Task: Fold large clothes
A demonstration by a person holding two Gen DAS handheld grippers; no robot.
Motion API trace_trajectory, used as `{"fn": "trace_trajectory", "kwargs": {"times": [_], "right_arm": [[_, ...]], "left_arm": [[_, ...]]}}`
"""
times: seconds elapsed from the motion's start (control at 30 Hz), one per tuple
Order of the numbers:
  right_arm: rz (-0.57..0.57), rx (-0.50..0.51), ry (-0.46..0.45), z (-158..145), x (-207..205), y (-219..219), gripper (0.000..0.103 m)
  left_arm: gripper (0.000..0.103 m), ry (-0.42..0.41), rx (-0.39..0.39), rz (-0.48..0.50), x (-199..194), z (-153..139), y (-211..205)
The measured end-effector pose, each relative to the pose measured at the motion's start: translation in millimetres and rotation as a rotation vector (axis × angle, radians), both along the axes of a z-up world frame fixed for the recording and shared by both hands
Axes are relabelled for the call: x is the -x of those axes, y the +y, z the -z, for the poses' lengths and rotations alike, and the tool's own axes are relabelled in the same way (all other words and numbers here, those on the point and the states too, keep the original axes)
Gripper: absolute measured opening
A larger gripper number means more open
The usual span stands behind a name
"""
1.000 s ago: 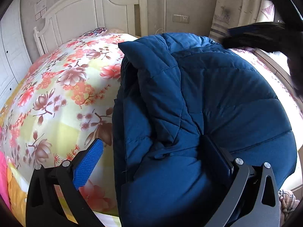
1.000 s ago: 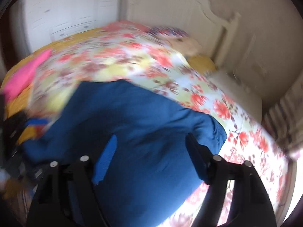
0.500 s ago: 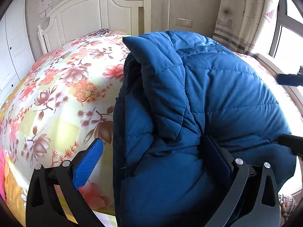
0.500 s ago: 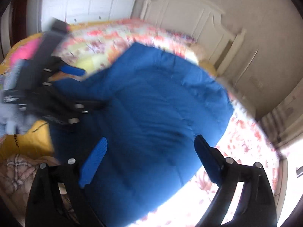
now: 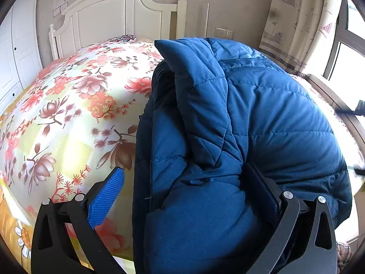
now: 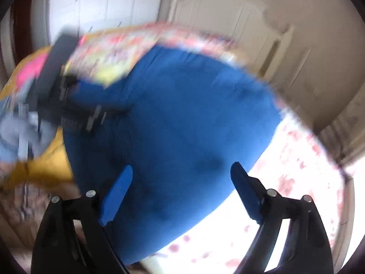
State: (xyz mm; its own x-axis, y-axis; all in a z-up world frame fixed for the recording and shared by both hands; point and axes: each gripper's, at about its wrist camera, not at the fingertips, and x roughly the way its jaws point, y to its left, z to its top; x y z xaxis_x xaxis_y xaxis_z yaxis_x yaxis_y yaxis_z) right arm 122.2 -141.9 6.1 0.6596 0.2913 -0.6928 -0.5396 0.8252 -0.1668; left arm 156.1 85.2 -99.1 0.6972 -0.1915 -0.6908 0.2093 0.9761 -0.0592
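Observation:
A dark blue quilted jacket (image 5: 262, 125) lies folded on the floral bedspread (image 5: 68, 105), one flap turned over its middle. My left gripper (image 5: 182, 171) is open wide at the jacket's near edge. Its blue pad (image 5: 107, 196) hangs over the bedspread, and the dark right finger (image 5: 262, 187) rests in the fabric. The right wrist view is blurred. There my right gripper (image 6: 182, 167) hovers above the jacket (image 6: 182, 114) with its jaws closing and nothing pinched between them. The left gripper's black body (image 6: 57, 86) shows at the jacket's far left side.
A white headboard (image 5: 118, 16) stands behind the bed and white wardrobe doors (image 5: 9, 52) are at the left. Curtain (image 5: 296, 22) and window (image 5: 349, 45) are on the right. Yellow sheet (image 6: 48, 159) and pink cloth (image 6: 29, 70) lie by the bed's edge.
The right gripper has slid out of the left wrist view past its right edge. In its own view the jacket has moved under its fingers. My left gripper has stayed put.

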Motion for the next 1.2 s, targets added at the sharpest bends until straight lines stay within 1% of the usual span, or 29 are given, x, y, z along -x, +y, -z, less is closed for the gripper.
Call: {"fn": "trace_trajectory", "kwargs": {"times": [0.07, 0.13, 0.17, 0.2, 0.27, 0.33, 0.37, 0.4, 0.43, 0.47, 0.5, 0.53, 0.57, 0.6, 0.63, 0.7, 0.73, 0.77, 0.8, 0.83, 0.87, 0.9, 0.93, 0.97, 1.0, 1.07, 1.1, 1.13, 1.2], "right_arm": [[0.041, -0.06, -0.029, -12.4, -24.4, -5.6, 0.078], [0.081, -0.041, 0.001, 1.7, -57.5, -0.8, 0.074], [0.086, -0.013, 0.059, 22.5, -78.2, 3.5, 0.073], [0.078, -0.043, 0.088, 39.3, -92.6, 2.0, 0.074], [0.077, -0.1, 0.127, 48.1, -102.9, -2.4, 0.078], [0.092, -0.075, 0.113, 46.4, -98.8, -0.8, 0.078], [0.101, -0.058, 0.103, 46.5, -96.0, 2.4, 0.078], [0.108, -0.053, 0.099, 46.0, -93.4, 3.8, 0.078], [0.112, -0.058, 0.1, 45.9, -93.8, 4.2, 0.078], [0.112, -0.062, 0.103, 46.7, -94.5, 4.1, 0.078], [0.115, -0.068, 0.104, 46.5, -95.3, 3.7, 0.078], [0.117, -0.071, 0.103, 46.8, -93.1, 4.1, 0.078], [0.118, -0.074, 0.1, 48.4, -91.3, 4.6, 0.078], [0.118, -0.079, 0.095, 48.6, -90.0, 3.7, 0.078], [0.119, -0.084, 0.092, 49.8, -89.5, 4.5, 0.078], [0.121, -0.099, 0.087, 50.7, -91.2, 0.7, 0.078], [0.122, -0.109, 0.082, 50.7, -90.0, -0.8, 0.078], [0.119, -0.123, 0.076, 50.5, -90.9, -4.3, 0.078], [0.123, -0.126, 0.07, 50.0, -90.6, -5.1, 0.078], [0.121, -0.128, 0.07, 49.0, -90.4, -5.2, 0.078], [0.119, -0.125, 0.068, 46.9, -89.4, -4.8, 0.078], [0.122, -0.126, 0.073, 42.8, -88.0, -5.2, 0.078], [0.126, -0.133, 0.086, 38.5, -86.0, -7.4, 0.08], [0.129, -0.15, 0.099, 33.1, -82.7, -11.0, 0.083], [0.131, -0.189, 0.111, 27.0, -76.2, -18.8, 0.087], [0.133, -0.285, 0.129, 20.4, -59.5, -37.2, 0.098], [0.139, -0.324, 0.143, 20.6, -53.2, -46.3, 0.101], [0.151, -0.388, 0.193, 26.6, -45.4, -62.0, 0.101], [0.168, -0.463, 0.298, 41.8, -38.7, -76.8, 0.101]], "left_arm": [[0.099, -0.002, 0.008, 0.001, 0.0, 0.5, 1.1], [0.099, -0.002, 0.02, 0.002, 0.4, 1.1, 2.2], [0.099, -0.002, 0.025, 0.002, 0.4, 1.5, 2.9], [0.099, -0.003, 0.028, -0.001, 0.7, 1.8, 3.7], [0.099, 0.0, 0.023, -0.019, 2.0, 0.7, 5.7], [0.099, 0.02, 0.009, -0.035, 5.9, -9.9, 5.8], [0.098, 0.016, -0.032, -0.044, 10.3, -21.7, 1.9], [0.098, -0.025, -0.059, -0.034, 16.7, -40.6, -3.0], [0.098, -0.071, -0.049, -0.014, 21.9, -57.4, -5.7], [0.098, -0.123, -0.022, 0.007, 25.9, -80.7, -7.8], [0.098, -0.155, -0.002, 0.023, 26.6, -96.5, -9.0], [0.099, -0.197, 0.002, 0.037, 21.1, -118.6, -13.2], [0.099, -0.21, -0.013, 0.037, 14.2, -126.8, -16.7], [0.099, -0.214, -0.058, 0.024, -4.0, -133.0, -22.6], [0.099, -0.2, -0.084, 0.013, -20.1, -130.8, -25.3], [0.099, -0.12, -0.11, 0.002, -58.1, -110.0, -26.4], [0.099, -0.031, -0.155, -0.014, -84.7, -82.0, -27.5], [0.099, 0.071, -0.199, -0.023, -108.2, -45.7, -27.4], [0.099, 0.124, -0.087, -0.011, -119.4, -24.6, -15.7], [0.099, 0.151, 0.017, -0.014, -122.4, -20.4, -2.1], [0.099, 0.174, 0.074, -0.013, -123.0, -19.7, 7.5], [0.099, 0.172, 0.085, -0.002, -119.4, -21.8, 11.4], [0.099, 0.161, 0.075, 0.01, -115.9, -23.8, 11.5], [0.099, 0.155, 0.071, 0.026, -111.9, -26.9, 13.2], [0.099, 0.164, 0.103, 0.038, -107.6, -30.6, 20.2], [0.099, 0.198, 0.18, 0.059, -101.9, -32.6, 33.5], [0.099, 0.224, 0.226, 0.082, -98.1, -30.1, 41.8], [0.099, 0.237, 0.254, 0.099, -96.4, -26.7, 46.0], [0.099, 0.282, 0.325, 0.13, -89.7, -14.8, 55.5]]}}
